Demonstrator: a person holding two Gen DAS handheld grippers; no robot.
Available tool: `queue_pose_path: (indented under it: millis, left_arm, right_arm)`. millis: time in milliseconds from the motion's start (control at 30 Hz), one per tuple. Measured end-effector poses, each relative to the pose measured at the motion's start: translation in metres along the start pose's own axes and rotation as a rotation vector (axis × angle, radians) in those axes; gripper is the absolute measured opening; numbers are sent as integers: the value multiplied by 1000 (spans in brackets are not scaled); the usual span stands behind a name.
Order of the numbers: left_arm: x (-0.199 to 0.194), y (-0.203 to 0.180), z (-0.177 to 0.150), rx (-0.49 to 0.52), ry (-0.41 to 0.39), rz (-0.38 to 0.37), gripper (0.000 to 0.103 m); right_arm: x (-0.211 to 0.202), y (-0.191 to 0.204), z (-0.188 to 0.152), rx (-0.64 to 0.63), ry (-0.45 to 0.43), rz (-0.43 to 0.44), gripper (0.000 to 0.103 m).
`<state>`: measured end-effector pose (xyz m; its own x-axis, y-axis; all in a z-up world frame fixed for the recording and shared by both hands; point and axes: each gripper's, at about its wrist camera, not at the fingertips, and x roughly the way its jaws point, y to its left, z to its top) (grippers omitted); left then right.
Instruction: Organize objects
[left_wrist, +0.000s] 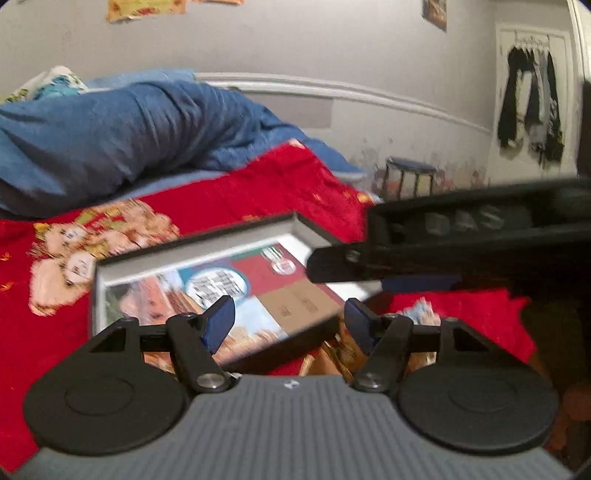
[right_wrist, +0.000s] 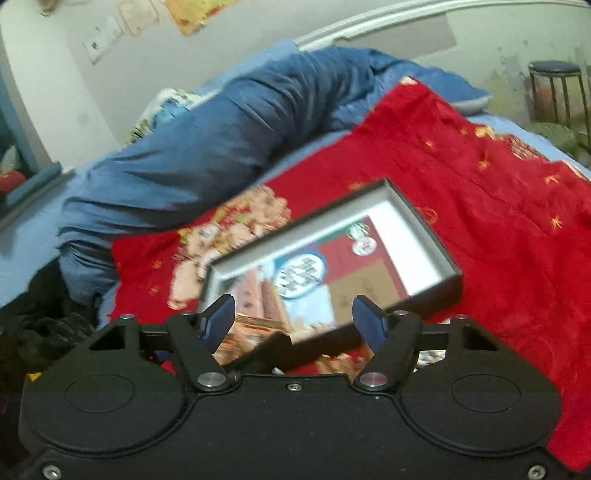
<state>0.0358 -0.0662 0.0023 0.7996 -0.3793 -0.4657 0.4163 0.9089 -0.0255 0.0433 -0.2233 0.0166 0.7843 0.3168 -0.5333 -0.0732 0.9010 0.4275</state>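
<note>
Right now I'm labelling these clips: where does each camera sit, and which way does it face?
Left wrist: on the left gripper, looking slightly down at the open box on the red blanket; own open jaws show, the right gripper entering from the right.
Right wrist: on the right gripper, looking slightly down at the box; own open jaws show.
Shared: box, red blanket, blue duvet, stool.

A shallow matt grey box (right_wrist: 424, 225) with glossy printed paper lies on red cloth (right_wrist: 498, 206).
</note>
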Motion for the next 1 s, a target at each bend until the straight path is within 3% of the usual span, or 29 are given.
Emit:
queue_pose_path:
  millis: [100,200,367,600,833,1000]
  left_arm:
    - [11,-16,-12,54,41,19,76]
    - [26,-26,-23,81,87,46,67]
    - [43,-33,-35,63,151,31,50]
    - [50,-34,-42,89,184,49,51]
    - [48,-27,-43,44,207,29,52]
    - [43,-10,-43,-102,245,-7,51]
  right_arm:
    - [11,-12,-9,-1,19,2,69]
    - [22,-16,-13,8,55,0,64]
    - [32,-20,-16,-1,82,-57,60]
    - [42,-31,-20,-2,132,-164,60]
    - [50,-29,-26,-51,159,-195,60]
    - [54,-38,-26,-36,184,-209,60]
